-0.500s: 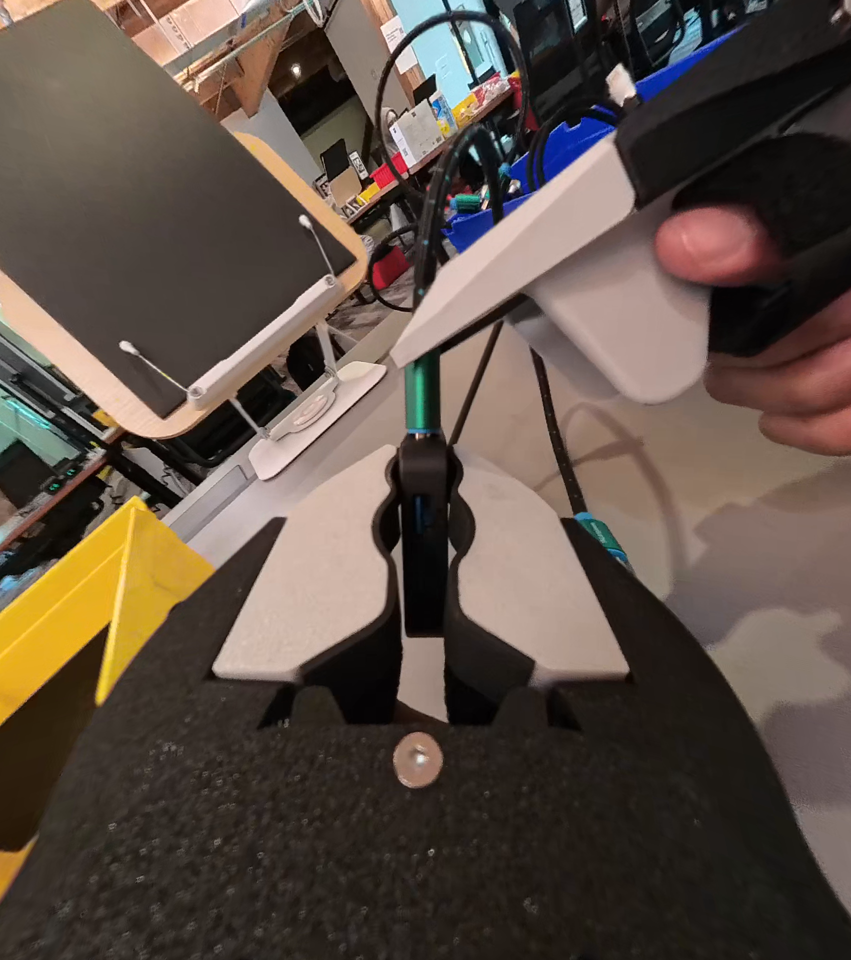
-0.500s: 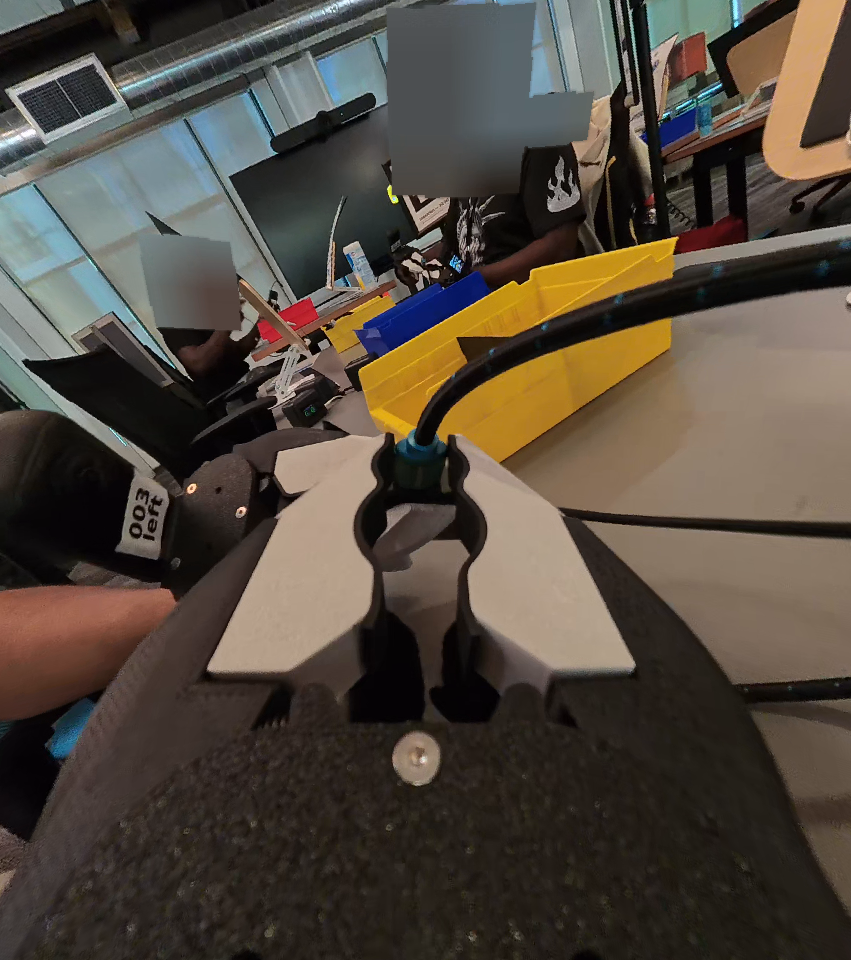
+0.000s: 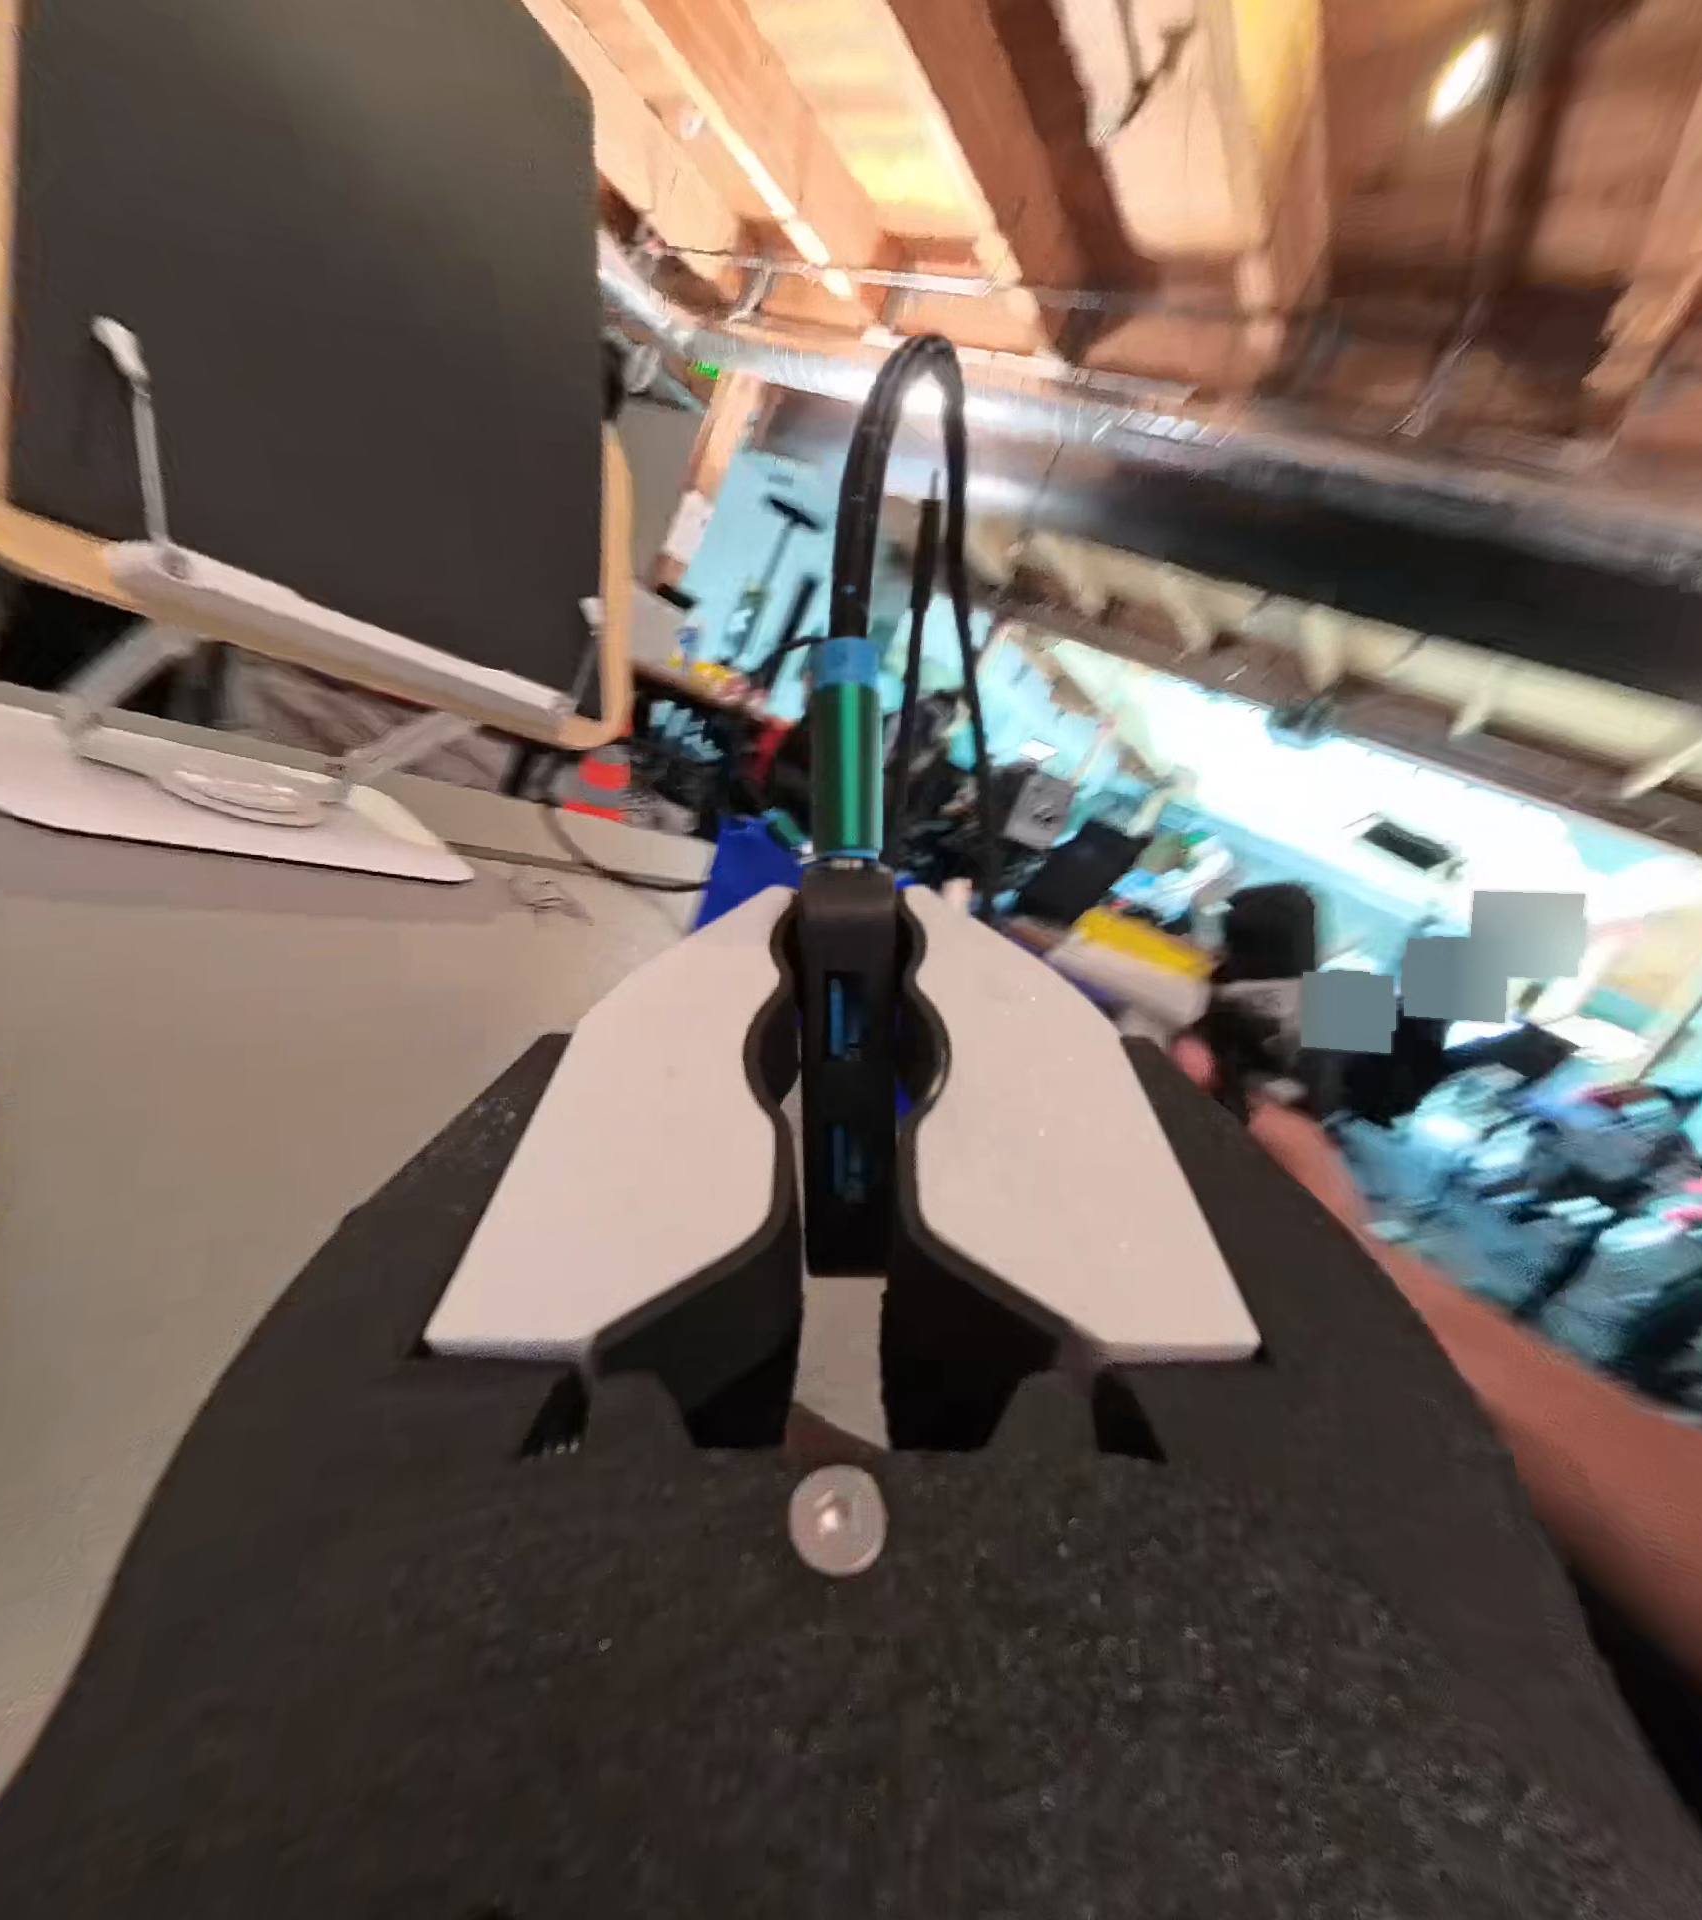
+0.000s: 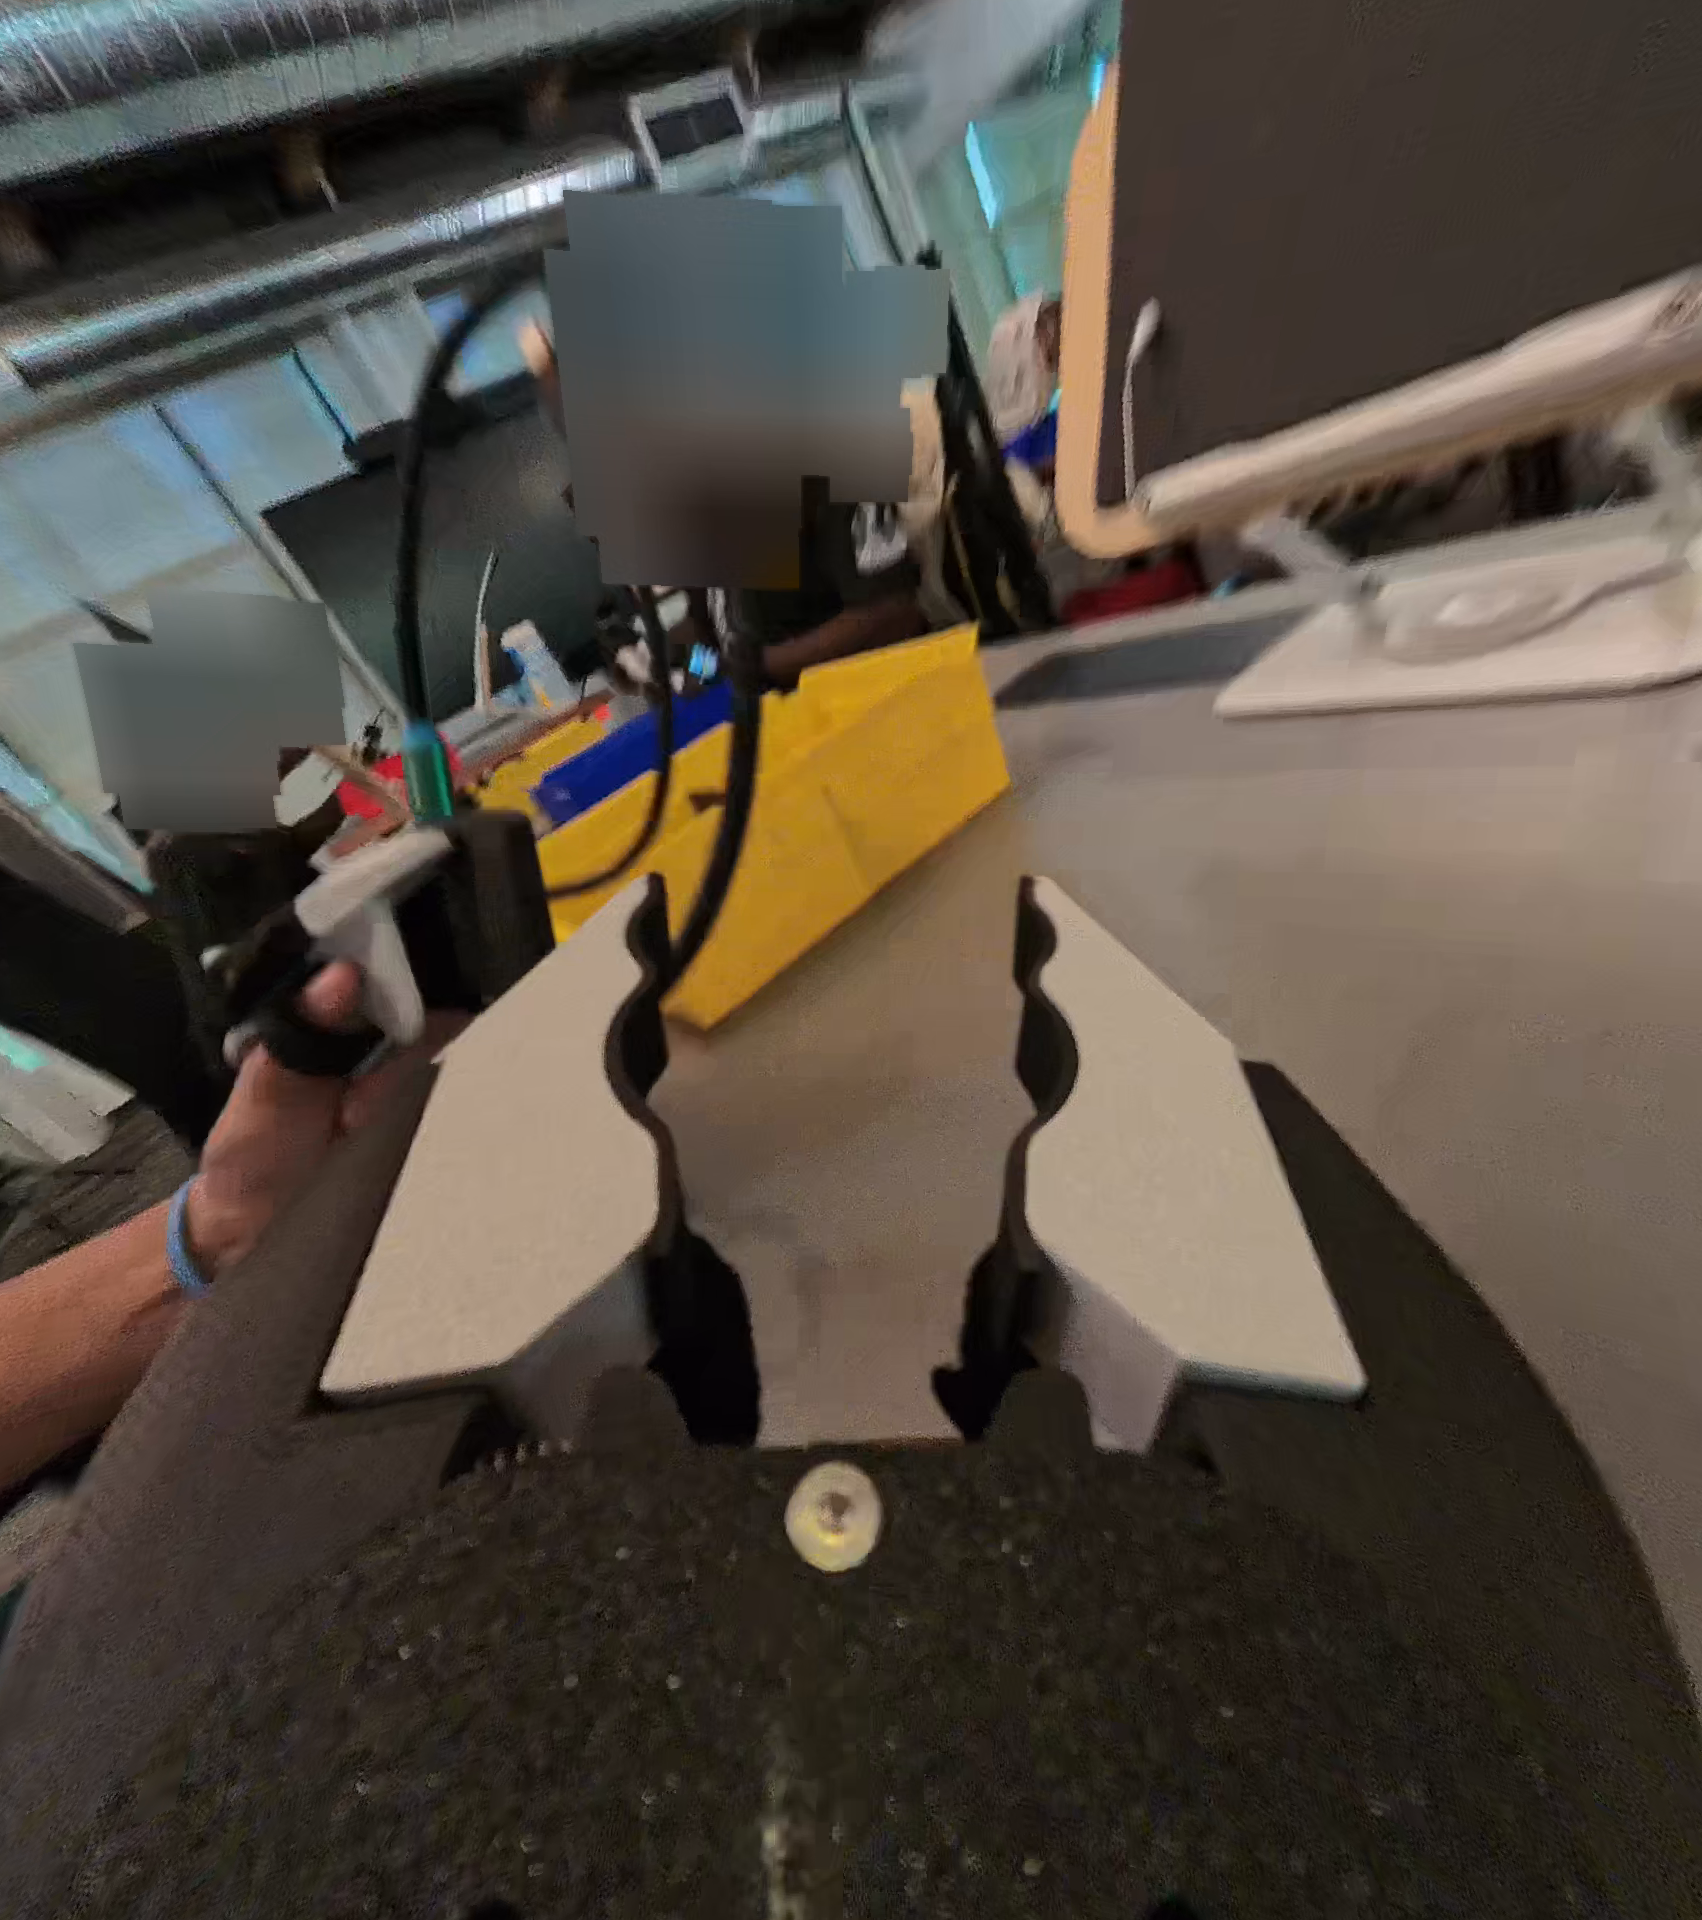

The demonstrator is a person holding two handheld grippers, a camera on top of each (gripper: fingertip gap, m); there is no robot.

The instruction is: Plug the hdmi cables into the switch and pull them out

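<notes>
The left claw (image 3: 845,1049) was clamped on the black switch (image 3: 845,1081), held upright above the grey worktop (image 3: 203,1039), so its green-plugged cable (image 3: 842,769) rose at twelve o'clock, probably to steady the switch for plugging. The right claw (image 4: 839,997) stood apart and empty, the switch at its ten o'clock.

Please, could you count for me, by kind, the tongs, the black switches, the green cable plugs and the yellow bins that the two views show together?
Tongs: 2, the left tongs shut on the switch, the right tongs open
Switches: 1
Plugs: 1, the green plug, seated in the switch
Bins: 1, the yellow bin
Total: 5
</notes>
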